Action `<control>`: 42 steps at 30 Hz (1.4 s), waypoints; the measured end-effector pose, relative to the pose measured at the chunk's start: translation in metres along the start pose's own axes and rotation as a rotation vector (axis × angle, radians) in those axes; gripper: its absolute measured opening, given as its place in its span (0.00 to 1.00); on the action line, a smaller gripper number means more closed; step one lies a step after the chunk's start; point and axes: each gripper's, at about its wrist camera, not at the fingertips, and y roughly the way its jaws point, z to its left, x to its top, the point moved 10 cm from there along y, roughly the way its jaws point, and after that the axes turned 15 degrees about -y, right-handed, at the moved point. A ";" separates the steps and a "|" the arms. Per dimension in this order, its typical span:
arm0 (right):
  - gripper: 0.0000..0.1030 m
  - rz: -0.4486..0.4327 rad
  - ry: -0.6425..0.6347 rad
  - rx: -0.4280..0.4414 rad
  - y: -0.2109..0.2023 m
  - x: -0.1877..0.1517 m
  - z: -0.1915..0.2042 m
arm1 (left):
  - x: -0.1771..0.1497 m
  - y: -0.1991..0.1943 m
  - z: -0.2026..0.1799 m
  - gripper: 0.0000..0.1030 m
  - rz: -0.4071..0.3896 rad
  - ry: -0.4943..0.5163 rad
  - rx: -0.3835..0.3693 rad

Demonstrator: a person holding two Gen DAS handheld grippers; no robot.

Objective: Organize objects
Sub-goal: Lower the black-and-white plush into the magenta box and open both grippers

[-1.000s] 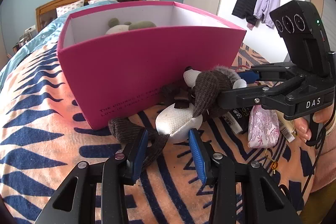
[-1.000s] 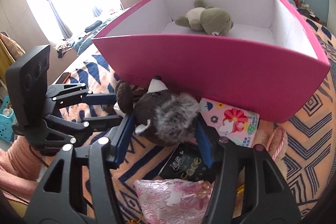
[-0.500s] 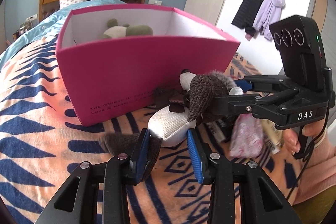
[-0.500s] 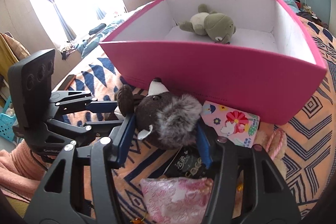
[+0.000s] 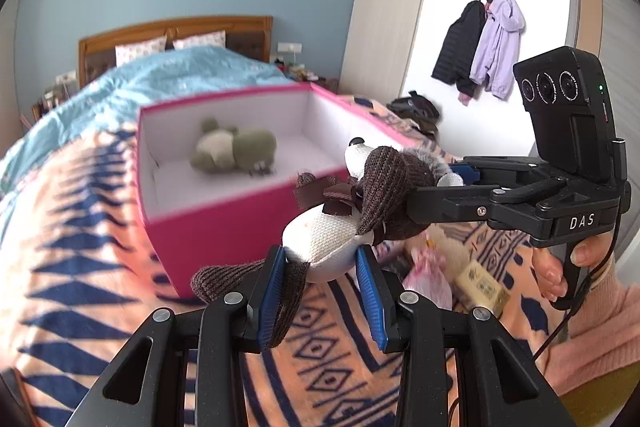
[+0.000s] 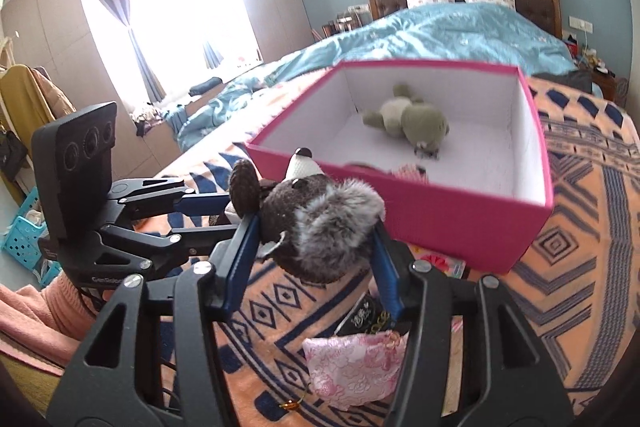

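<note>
**Plush dog clamped by both claws before the pink box**

Left gripper (image 5: 322,285) clamped on the white belly of the plush dog (image 5: 360,211), held clear of the patterned blanket (image 5: 80,267). Right gripper (image 6: 316,247) pinching the furry head of the same toy from the side; marked "DAS" on its body, seen from the left wrist. Ahead of both claws: open pink box (image 6: 460,211), green plush (image 6: 412,121) lying inside. Beneath the right claw: pink floral pouch (image 6: 352,367) and a dark packet (image 6: 366,319), lettering unreadable
</note>
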 end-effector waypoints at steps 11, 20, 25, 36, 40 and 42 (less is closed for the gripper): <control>0.54 -0.093 -0.028 0.009 -0.003 0.064 -0.027 | 0.072 -0.005 0.005 0.36 -0.086 0.046 0.071; 0.54 -0.045 0.025 0.036 0.044 0.080 -0.067 | 0.101 0.039 0.042 0.36 -0.043 0.004 0.151; 0.54 0.022 0.031 0.027 0.074 0.073 -0.082 | 0.102 0.067 0.064 0.36 0.006 -0.027 0.184; 0.55 0.239 0.052 -0.027 0.129 0.035 -0.103 | 0.090 0.097 0.097 0.36 0.058 -0.107 0.261; 0.55 0.246 0.058 -0.041 0.126 0.027 -0.106 | 0.088 0.091 0.095 0.36 0.038 -0.119 0.258; 0.56 0.232 0.064 -0.032 0.121 0.028 -0.105 | 0.088 0.088 0.095 0.36 0.023 -0.117 0.252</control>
